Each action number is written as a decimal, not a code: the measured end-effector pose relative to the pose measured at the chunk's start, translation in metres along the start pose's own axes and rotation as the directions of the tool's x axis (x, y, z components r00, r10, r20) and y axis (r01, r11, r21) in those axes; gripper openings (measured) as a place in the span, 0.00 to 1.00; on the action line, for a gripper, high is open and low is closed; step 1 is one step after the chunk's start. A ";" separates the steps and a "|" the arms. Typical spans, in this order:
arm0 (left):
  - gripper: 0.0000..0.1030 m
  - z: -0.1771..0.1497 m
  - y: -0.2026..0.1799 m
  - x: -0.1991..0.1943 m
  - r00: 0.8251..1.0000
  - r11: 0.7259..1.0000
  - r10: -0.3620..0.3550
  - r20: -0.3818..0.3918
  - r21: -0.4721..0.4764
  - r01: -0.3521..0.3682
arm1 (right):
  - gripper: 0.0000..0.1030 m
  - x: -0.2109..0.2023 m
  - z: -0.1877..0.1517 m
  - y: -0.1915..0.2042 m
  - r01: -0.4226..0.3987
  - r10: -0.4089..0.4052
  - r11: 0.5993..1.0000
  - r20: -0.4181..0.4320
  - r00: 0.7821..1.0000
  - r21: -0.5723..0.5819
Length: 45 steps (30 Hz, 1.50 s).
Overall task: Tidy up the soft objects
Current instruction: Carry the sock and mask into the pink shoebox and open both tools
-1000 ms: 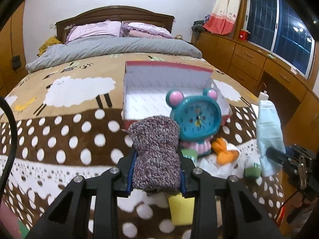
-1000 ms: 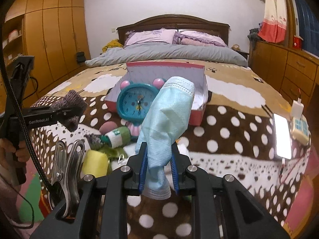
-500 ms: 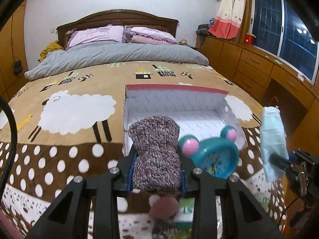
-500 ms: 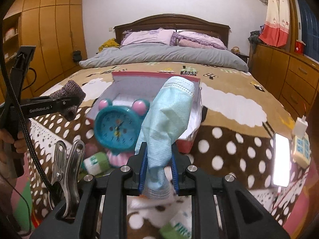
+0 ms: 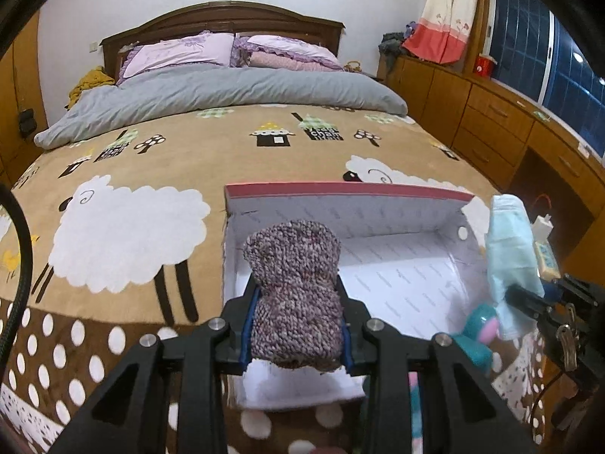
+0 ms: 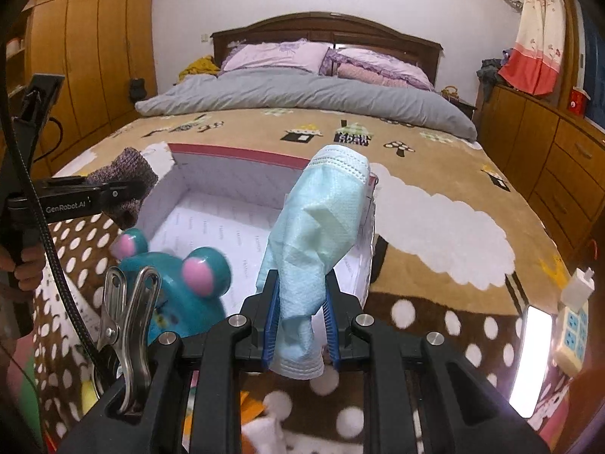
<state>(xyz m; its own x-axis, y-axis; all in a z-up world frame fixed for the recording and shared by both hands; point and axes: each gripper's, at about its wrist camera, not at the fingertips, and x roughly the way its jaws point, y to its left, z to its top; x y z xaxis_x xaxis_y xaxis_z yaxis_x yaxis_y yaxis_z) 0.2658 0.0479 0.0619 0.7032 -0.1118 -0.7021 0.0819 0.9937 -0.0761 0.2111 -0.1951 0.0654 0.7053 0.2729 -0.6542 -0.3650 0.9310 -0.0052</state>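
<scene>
Left gripper [image 5: 297, 331]: blue-padded fingers [image 5: 247, 325] pinching the lower half of a mottled purple-grey knitted sock [image 5: 295, 295], pressed in on both sides so the knit bulges above and below the pads. Sock upright, its top over the near-left corner of the open red-rimmed cardboard box with white printed lining [image 5: 340, 191].

Right gripper [image 6: 300, 325]: blue-ribbed fingers [image 6: 271, 325] clamped narrowly on the crumpled lower part of a pale blue pleated face mask [image 6: 321, 234]. Mask rising upright above the pads, its stitched top edge level with the box's far right corner; a short folded end hanging below the pads.

Box resting on the brown sheep-patterned blanket [image 5: 151, 159], interior bare as far as visible. Near wall of the box hidden behind the left gripper's frame in the left wrist view, and behind the mask and clock in the right wrist view.

Teal plastic alarm clock with pink ears [image 6: 177, 283] just in front of the box's near edge, motion-blurred, its face hard to read and lower part cut off by the gripper body. Metal spring clip [image 6: 124, 321] overlapping the clock. Below the right gripper, scraps of orange, white and yellow, possibly other soft toys, too hidden to identify. Beyond the box, a grey duvet [image 5: 227, 94].
</scene>
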 end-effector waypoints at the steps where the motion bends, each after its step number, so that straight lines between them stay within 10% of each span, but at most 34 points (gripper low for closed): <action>1: 0.34 0.002 -0.001 0.005 1.000 1.000 0.004 -0.004 0.009 -0.004 | 0.21 0.006 0.002 -0.001 -0.002 0.002 1.000 -0.011 1.000 -0.003; 24: 0.45 0.008 -0.005 0.071 0.995 1.000 0.022 -0.099 0.008 -0.021 | 0.21 0.082 0.012 -0.021 0.005 -0.003 1.000 -0.137 0.991 0.013; 33: 0.66 0.009 -0.007 0.068 0.995 0.999 0.033 -0.094 0.011 -0.032 | 0.35 0.082 0.012 -0.022 0.011 -0.006 0.999 -0.143 0.990 0.035; 45: 0.67 0.010 -0.003 0.040 0.998 0.999 0.043 -0.055 -0.012 -0.044 | 0.51 0.057 0.019 -0.020 0.003 0.000 0.999 -0.063 0.998 0.051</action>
<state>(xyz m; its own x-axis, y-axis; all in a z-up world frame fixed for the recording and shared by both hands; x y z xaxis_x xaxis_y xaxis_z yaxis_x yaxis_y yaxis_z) 0.3002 0.0406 0.0410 0.6664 -0.0682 -0.7424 0.0426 0.9977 -0.0534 0.2704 -0.1932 0.0427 0.6657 0.2568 -0.7007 -0.3309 0.9431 0.0313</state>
